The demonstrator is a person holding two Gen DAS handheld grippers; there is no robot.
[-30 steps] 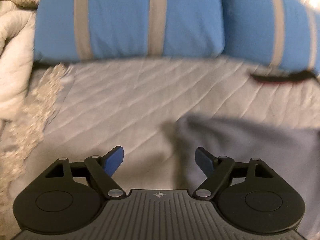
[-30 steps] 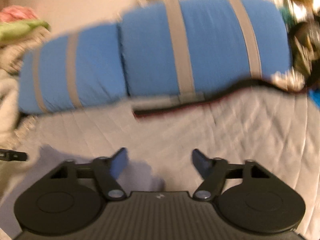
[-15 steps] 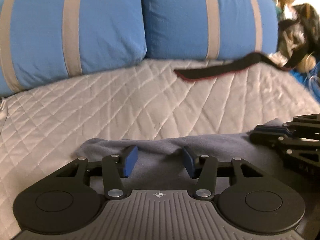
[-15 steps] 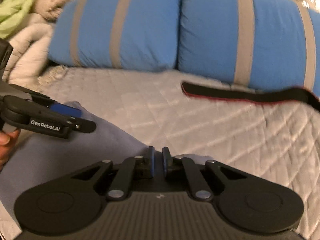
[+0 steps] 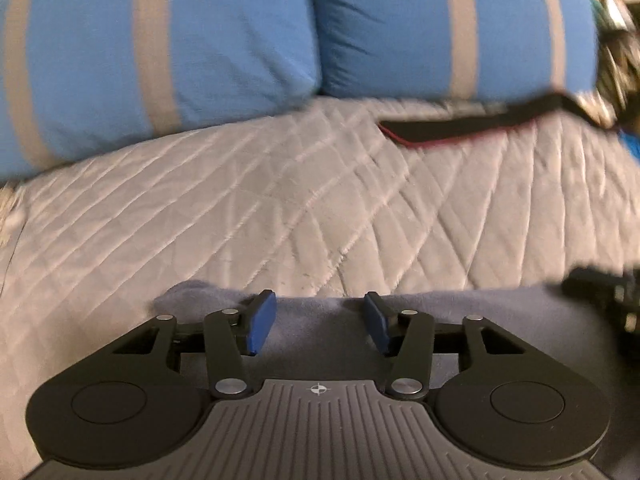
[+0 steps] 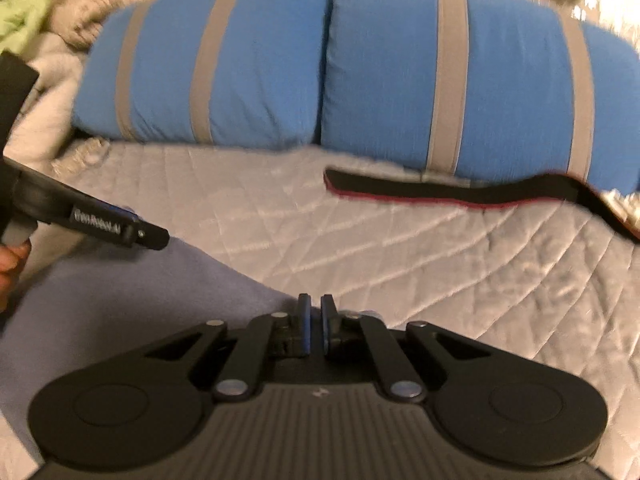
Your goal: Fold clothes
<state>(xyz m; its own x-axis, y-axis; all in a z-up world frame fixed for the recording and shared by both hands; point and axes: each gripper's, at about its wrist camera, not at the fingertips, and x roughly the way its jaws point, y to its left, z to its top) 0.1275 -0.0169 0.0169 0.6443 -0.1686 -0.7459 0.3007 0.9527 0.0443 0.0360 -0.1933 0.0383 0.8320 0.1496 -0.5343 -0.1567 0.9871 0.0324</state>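
On a bed (image 5: 280, 208) covered with a pale grey quilted spread, a grey-blue garment (image 6: 120, 300) lies at the near edge, its far hem running across just ahead of both tools. The left hand-held gripper (image 5: 318, 322) hovers over that hem with its blue pads (image 5: 260, 320) apart; the jaws have just been closing, with cloth below and between them but not yet pinched. The right hand-held gripper (image 6: 315, 326) sits at the garment's right corner, pads nearly pressed together with a thin slit left; whether it is pinching fabric cannot be told. In the right wrist view the left tool shows at the left, a person's fingers (image 6: 12, 264) on its handle. Farther up the bed lies a black strap with a red edge (image 6: 440, 194), touching the right of two blue pillows with grey stripes (image 6: 248, 68) along the far edge. A cream knitted blanket (image 6: 44, 92) is heaped at the far left corner.
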